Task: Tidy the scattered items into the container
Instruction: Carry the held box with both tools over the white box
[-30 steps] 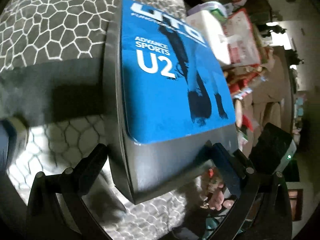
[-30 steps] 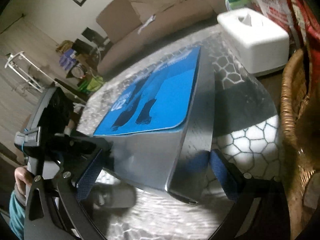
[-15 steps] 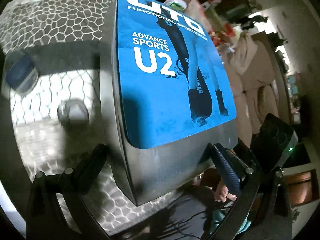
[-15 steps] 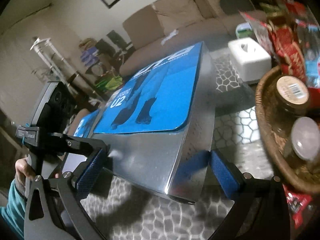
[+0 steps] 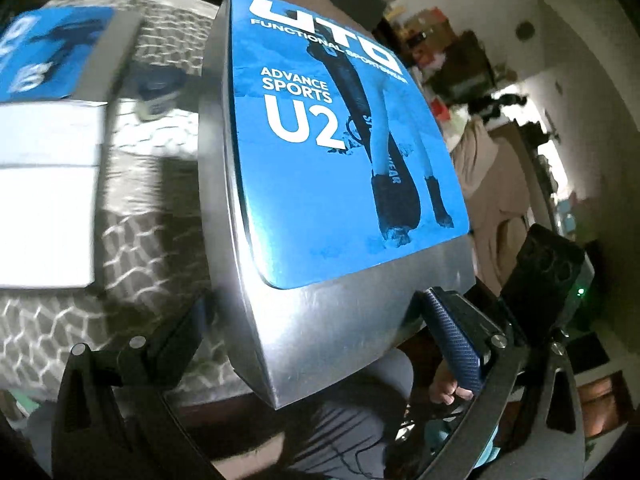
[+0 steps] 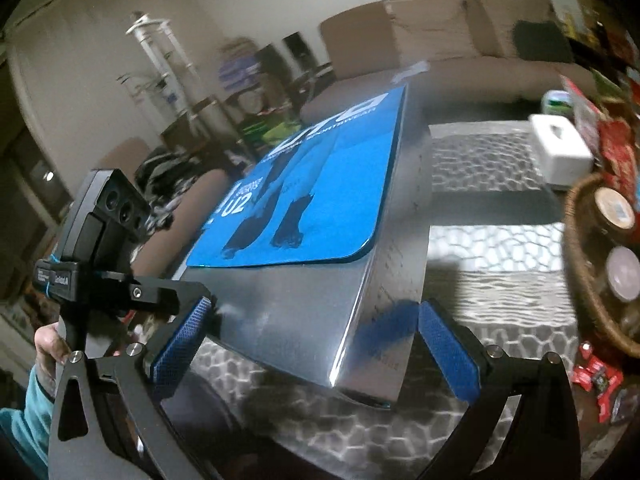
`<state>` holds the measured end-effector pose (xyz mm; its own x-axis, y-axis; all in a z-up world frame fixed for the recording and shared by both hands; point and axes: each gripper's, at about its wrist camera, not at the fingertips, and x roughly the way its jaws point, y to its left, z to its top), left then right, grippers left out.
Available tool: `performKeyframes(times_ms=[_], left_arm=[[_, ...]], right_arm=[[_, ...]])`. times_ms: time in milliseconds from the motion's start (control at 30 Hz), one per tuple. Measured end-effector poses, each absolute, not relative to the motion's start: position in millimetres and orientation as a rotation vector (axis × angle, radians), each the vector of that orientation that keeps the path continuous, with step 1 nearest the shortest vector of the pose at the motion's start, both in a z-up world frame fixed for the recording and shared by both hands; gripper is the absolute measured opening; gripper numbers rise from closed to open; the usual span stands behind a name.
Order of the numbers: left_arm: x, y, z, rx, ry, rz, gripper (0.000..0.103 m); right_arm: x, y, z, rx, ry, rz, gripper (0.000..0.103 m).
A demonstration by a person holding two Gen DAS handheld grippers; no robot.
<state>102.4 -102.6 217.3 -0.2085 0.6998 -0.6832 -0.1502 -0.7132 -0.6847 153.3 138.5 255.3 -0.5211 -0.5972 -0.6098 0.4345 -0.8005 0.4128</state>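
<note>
Silver UTO box [image 5: 320, 184] with the blue label held up off the patterned surface [image 6: 492, 248], higher than a second ago, left gripper [image 5: 320, 320] and right gripper [image 6: 316, 332] each pinching an end, second matching box [image 5: 52, 52] now showing far left, wicker basket [image 6: 580, 280] at right

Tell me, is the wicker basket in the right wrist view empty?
No, the wicker basket at the right edge already holds at least two round-lidded jars.

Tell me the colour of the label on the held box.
Bright blue label on the silver box; clearest in the left wrist view.
</note>
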Motion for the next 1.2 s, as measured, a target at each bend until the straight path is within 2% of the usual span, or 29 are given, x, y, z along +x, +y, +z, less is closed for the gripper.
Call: performKeyframes(times_ms=[400, 733, 800, 933, 1100, 1200], left_arm=[[145, -244, 196, -1.43, -0.929, 2.075, 0.103], [149, -301, 146, -1.379, -1.157, 2.021, 0.103], [143, -303, 138, -1.269, -1.235, 1.892, 0.102], [123, -305, 125, -1.25, -1.319, 1.854, 0.103], [113, -294, 107, -1.314, -1.267, 1.855, 0.103], [112, -303, 102, -1.316, -1.284, 1.888, 0.103]], right_arm=[[145, 6, 246, 1.054, -0.196, -2.084, 0.103], [119, -93, 250, 1.053, -0.015, -1.952, 0.103], [116, -111, 245, 1.092, -0.041, -1.836, 0.1], [104, -115, 239, 1.111, -0.126, -1.907, 0.101], [85, -104, 191, 1.245, -0.295, -1.851, 0.1], [76, -90, 178, 1.27, -0.38, -1.869, 0.091]])
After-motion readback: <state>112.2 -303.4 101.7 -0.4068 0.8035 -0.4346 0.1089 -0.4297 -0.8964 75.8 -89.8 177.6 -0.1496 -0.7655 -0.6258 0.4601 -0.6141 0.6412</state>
